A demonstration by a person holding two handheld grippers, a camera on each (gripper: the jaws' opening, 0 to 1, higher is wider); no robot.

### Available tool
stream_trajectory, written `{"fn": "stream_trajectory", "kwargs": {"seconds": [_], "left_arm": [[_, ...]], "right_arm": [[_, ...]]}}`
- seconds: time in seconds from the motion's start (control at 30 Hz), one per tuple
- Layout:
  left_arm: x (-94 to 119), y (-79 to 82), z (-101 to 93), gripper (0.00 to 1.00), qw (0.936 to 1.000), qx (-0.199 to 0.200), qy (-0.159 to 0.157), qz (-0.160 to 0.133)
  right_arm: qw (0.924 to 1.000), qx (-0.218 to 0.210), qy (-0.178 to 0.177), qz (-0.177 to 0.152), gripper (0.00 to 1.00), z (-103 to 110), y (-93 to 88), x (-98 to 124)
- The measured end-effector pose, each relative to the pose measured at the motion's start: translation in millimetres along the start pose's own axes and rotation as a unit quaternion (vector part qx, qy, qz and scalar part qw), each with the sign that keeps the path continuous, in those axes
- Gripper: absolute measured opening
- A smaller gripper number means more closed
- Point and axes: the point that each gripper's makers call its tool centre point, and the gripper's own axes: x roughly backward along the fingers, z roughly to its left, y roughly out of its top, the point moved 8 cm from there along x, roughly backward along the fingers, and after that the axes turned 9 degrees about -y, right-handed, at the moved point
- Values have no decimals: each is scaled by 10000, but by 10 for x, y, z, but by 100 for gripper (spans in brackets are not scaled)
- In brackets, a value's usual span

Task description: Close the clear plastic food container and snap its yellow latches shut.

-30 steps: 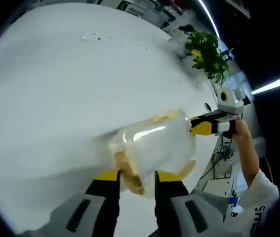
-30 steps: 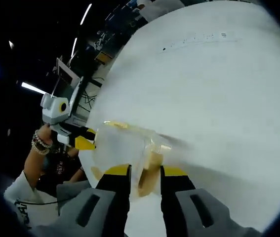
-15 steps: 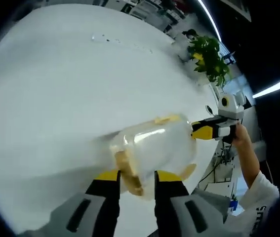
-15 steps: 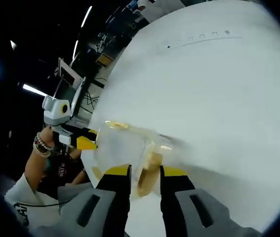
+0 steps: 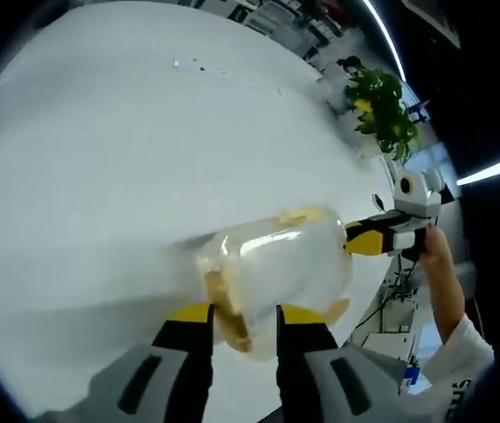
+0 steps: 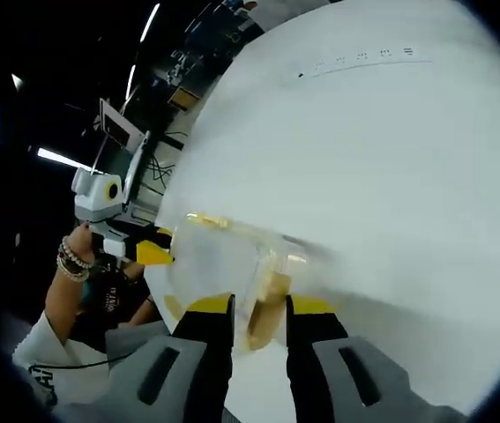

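The clear plastic food container (image 5: 285, 260) lies on the white table, with its lid down. My left gripper (image 5: 242, 315) is shut on the yellow latch (image 5: 225, 304) at the container's near end. At the far end, my right gripper (image 5: 371, 240) reaches in, held by a person's hand. In the right gripper view the same container (image 6: 219, 256) sits just ahead of my right gripper (image 6: 260, 307), which is shut on that end's yellow latch (image 6: 265, 308). My left gripper (image 6: 146, 252) touches the opposite end there.
The white table (image 5: 126, 141) stretches wide beyond the container. A green potted plant (image 5: 380, 97) stands past its far edge. Dark room clutter and a monitor (image 6: 122, 132) lie beyond the table edge. A person's hand (image 6: 73, 264) with a bracelet holds the left gripper.
Both views have shifted slightly with the hands. The container and both grips look unchanged.
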Motion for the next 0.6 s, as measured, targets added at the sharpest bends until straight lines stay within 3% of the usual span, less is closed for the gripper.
{"fn": "stream_trajectory", "kwargs": {"seconds": [0.6], "left_arm": [[71,74,-33,20,9999,61,-75,-64]], "right_arm": [[9998,-192,73,-11,19,-24,-19,0]]}}
